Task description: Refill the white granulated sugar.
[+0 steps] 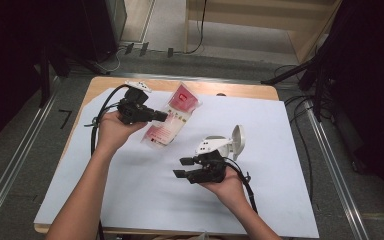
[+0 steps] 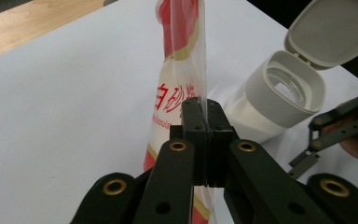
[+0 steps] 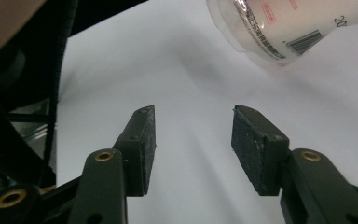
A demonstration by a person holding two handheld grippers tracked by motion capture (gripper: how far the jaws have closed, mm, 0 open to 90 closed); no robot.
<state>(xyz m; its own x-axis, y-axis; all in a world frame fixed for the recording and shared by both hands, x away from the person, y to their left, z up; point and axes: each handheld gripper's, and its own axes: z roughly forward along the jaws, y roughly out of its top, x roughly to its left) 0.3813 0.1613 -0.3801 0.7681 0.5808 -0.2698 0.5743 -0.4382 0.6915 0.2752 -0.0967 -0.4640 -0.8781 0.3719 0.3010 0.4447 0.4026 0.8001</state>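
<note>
The left gripper (image 2: 207, 122) has its jaws clamped on the bag (image 1: 172, 120), just beyond the open-lidded jar (image 1: 225, 145). The right gripper (image 1: 184, 167), jaws apart and empty, hovers beside the jar over the white sheet (image 1: 280, 150). The left gripper view shows the jar's glass inside (image 2: 286, 84); the right gripper view shows the bag's barcode (image 3: 304, 42).

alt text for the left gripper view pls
The left gripper, jaws shut, pinches the edge of a clear red-and-white bag held over a white sheet. To the right stands a jar with its flip lid open.
</note>
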